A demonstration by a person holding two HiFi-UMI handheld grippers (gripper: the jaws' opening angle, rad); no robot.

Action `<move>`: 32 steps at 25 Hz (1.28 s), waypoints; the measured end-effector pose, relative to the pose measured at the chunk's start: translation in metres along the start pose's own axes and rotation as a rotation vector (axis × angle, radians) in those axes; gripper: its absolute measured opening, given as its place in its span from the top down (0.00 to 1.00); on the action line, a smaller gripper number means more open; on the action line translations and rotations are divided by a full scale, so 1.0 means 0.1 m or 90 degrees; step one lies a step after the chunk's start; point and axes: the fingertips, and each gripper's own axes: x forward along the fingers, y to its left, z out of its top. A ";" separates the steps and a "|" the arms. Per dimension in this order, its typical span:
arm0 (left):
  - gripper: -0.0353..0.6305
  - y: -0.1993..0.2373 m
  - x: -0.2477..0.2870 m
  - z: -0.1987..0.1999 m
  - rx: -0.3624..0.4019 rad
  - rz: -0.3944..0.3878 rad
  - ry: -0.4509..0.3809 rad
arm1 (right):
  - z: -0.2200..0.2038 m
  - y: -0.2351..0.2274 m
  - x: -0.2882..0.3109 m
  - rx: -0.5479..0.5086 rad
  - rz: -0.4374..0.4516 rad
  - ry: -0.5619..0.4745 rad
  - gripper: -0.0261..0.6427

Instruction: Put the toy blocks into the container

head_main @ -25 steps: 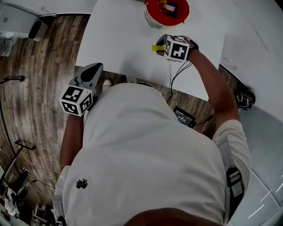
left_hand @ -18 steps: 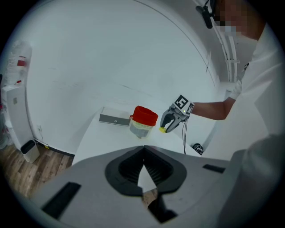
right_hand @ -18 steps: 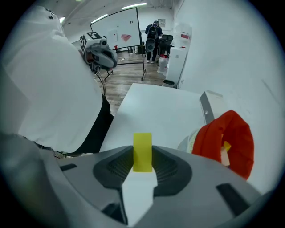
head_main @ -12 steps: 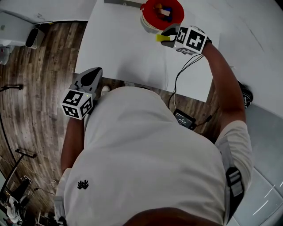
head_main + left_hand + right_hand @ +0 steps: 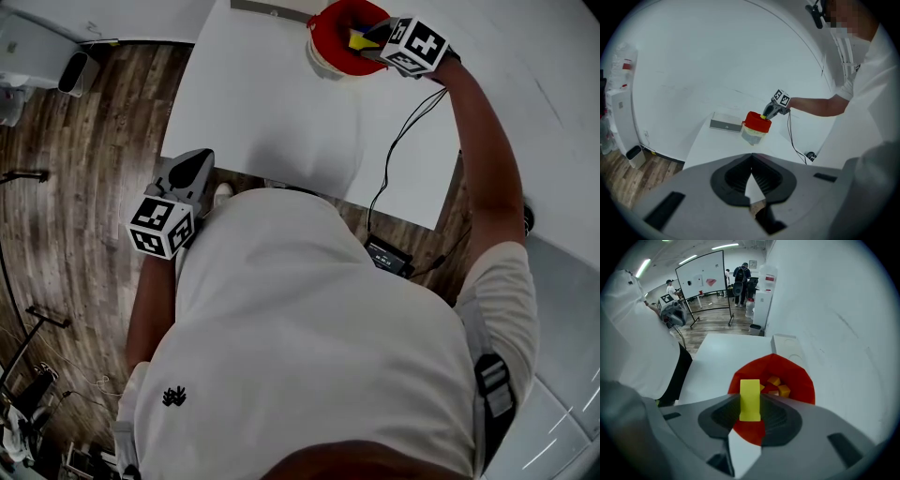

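Above the white table (image 5: pixel 272 103), the right gripper (image 5: pixel 368 39), clamping a yellow block (image 5: pixel 750 399), has reached the red container (image 5: pixel 328 42). Release seems next; the left gripper (image 5: pixel 195 164) is closed, empty.

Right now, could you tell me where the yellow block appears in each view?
Head view: the yellow block is at the top, right of centre, over the red container.
Left gripper view: a small yellow speck near the centre, at the red container's upper rim.
Right gripper view: dead centre, clamped in the right hand-held gripper.
Shared landmark: the red container, visible in all three.
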 end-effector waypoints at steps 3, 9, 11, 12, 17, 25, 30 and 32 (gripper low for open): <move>0.94 0.03 0.00 -0.01 -0.007 0.010 0.010 | -0.05 -0.28 0.15 0.021 0.001 0.017 0.77; 0.94 0.00 0.03 -0.03 -0.017 0.027 0.021 | -0.16 -0.58 0.47 0.039 -0.008 0.079 0.77; 0.94 0.00 0.04 -0.02 -0.017 0.034 0.021 | -0.19 -0.64 0.56 0.036 -0.011 0.100 0.77; 0.94 0.01 0.04 -0.02 -0.018 0.038 0.020 | -0.21 -0.66 0.59 0.032 -0.013 0.112 0.77; 0.94 0.05 -0.01 -0.03 -0.027 0.054 0.014 | -0.24 -0.66 0.68 0.007 -0.019 0.151 0.77; 0.94 0.06 -0.02 -0.04 -0.030 0.052 0.011 | -0.26 -0.62 0.70 -0.004 -0.015 0.159 0.76; 0.94 0.07 -0.01 -0.02 -0.030 0.049 0.010 | -0.29 -0.64 0.70 -0.002 -0.022 0.157 0.74; 0.94 0.08 -0.02 -0.02 -0.030 0.048 0.011 | -0.29 -0.64 0.70 0.001 -0.025 0.153 0.72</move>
